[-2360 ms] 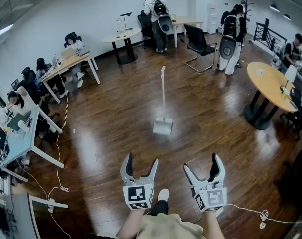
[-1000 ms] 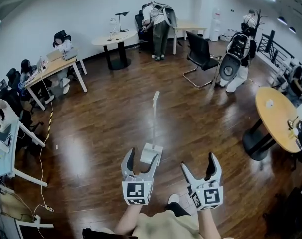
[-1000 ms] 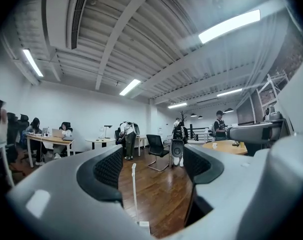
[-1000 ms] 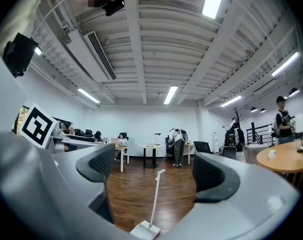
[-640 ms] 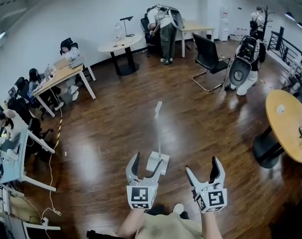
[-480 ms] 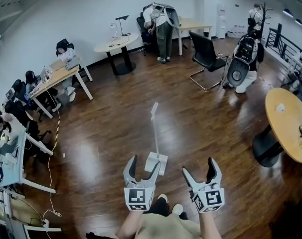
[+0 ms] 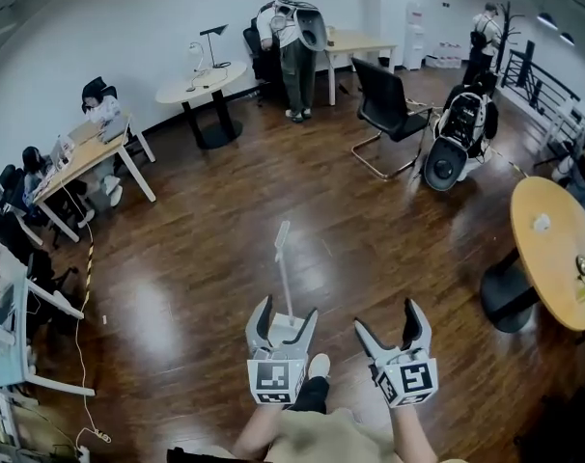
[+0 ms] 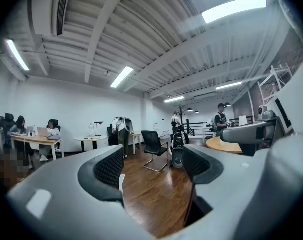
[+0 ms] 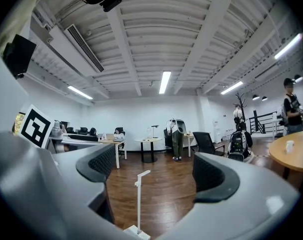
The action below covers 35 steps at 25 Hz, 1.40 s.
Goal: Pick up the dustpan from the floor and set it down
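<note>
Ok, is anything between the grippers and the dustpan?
Nothing visible. The dustpan stands upright on bare floor, just ahead of the left gripper. The right gripper is beside it. Both are open and empty.

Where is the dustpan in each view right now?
Head view: dustpan low centre, handle upright, just beyond the left gripper.
Left gripper view: probably the dustpan, only a white sliver beside the left-hand jaw pad.
Right gripper view: dustpan low, left of centre, seen between the open jaws.
Shared landmark: black chair, farther back in all three.
</note>
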Available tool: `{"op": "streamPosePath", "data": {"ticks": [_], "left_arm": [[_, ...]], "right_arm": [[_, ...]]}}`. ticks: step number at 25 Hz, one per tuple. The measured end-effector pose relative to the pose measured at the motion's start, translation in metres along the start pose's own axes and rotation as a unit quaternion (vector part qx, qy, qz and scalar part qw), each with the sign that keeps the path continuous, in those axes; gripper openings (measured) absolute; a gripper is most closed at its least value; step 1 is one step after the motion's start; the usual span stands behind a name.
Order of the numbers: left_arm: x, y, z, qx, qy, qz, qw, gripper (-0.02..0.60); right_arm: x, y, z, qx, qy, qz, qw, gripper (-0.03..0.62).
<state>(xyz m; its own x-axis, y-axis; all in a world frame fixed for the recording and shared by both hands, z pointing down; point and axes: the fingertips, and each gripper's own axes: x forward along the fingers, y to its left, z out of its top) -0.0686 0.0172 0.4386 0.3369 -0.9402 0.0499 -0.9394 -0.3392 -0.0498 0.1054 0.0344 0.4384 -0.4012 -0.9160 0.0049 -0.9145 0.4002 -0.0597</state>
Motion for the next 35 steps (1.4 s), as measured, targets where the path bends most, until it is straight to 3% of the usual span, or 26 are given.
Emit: {"op": "streamPosePath", "data": {"ticks": [4, 8, 11, 16, 18, 21, 24, 27, 31, 35], "left_arm": [[0.054, 0.034, 0.016, -0.003, -0.020, 0.004, 0.9998, 0.362], [0.106, 0.059, 0.025, -0.008, -0.025, 0.001, 0.9997, 0.364], [0.132, 0.069, 0.010, -0.015, -0.010, -0.009, 0.9998, 0.362], [0.146, 0.054, -0.020, -0.041, 0.031, -0.037, 0.9980, 0.359], [0.152, 0.053, -0.047, -0.046, 0.053, -0.021, 0.9973, 0.348], [0.160, 0.058, -0.121, -0.071, 0.115, -0.005, 0.9908, 0.342], [0.153, 0.063, -0.201, -0.084, 0.200, 0.003, 0.9762, 0.368], [0.137, 0.065, -0.259, -0.087, 0.259, 0.011, 0.9618, 0.370], [0.120, 0.073, -0.312, -0.106, 0.308, 0.026, 0.9450, 0.368], [0.133, 0.095, -0.341, -0.100, 0.323, 0.040, 0.9402, 0.356]], "right_arm": [[0.066, -0.012, 0.025, -0.019, -0.015, 0.005, 1.000, 0.477], [0.112, -0.035, 0.047, -0.042, -0.027, -0.023, 0.998, 0.477], [0.132, -0.043, 0.037, -0.026, -0.018, -0.025, 0.999, 0.477], [0.149, -0.046, 0.021, 0.008, 0.003, 0.010, 1.000, 0.477], [0.160, -0.051, 0.017, 0.014, 0.010, 0.029, 0.999, 0.477], [0.173, -0.053, 0.013, 0.012, 0.018, 0.053, 0.998, 0.477], [0.185, -0.052, 0.000, 0.017, 0.040, 0.079, 0.996, 0.477], [0.190, -0.049, -0.027, 0.025, 0.070, 0.102, 0.992, 0.477], [0.203, -0.031, -0.083, 0.005, 0.124, 0.143, 0.982, 0.477], [0.233, -0.017, -0.121, 0.013, 0.153, 0.179, 0.972, 0.477]]}}
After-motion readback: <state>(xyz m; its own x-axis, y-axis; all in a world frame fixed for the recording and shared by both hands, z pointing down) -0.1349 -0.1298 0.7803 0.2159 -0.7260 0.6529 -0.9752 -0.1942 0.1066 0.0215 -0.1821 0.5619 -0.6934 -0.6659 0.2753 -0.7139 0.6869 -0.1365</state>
